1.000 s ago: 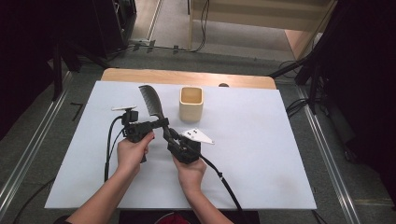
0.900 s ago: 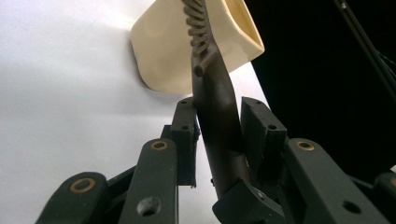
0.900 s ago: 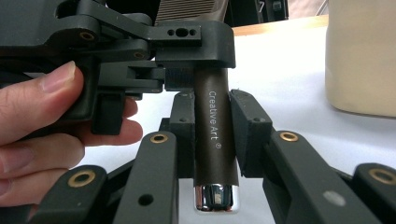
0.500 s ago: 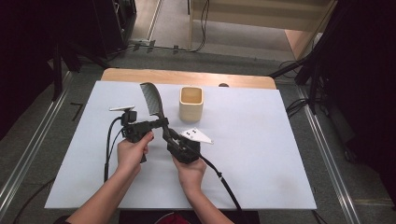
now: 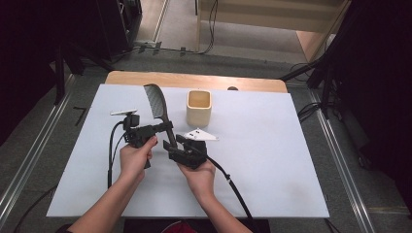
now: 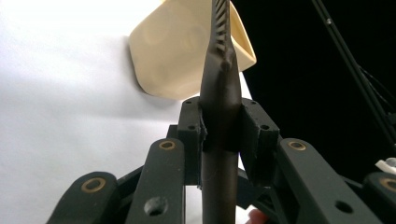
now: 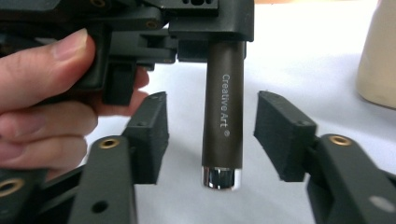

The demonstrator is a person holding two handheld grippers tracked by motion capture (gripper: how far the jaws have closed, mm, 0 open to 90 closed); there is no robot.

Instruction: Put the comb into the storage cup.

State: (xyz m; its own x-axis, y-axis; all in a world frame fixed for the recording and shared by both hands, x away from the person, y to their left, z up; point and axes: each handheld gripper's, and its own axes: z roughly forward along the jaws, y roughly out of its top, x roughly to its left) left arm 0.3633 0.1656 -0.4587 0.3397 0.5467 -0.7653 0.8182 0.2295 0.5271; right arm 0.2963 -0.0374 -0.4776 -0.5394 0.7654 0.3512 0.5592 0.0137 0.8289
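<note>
Now | left gripper (image 6: 222,135) clamps comb (image 6: 219,93) | right gripper (image 7: 210,126) just opened, released handle

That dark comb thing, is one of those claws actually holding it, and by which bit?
Yes. The left gripper is clamped on the comb by its handle, partway along. The right gripper has just opened; its jaws flank the handle's lower end without touching.

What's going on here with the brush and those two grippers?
A person is passing a dark fan brush between two hand-held grippers. The left gripper is clamped on its handle, bristles up. The right gripper has just been opening; its pads stand clear on either side of the handle's end. A cream cup waits on the white table.
</note>
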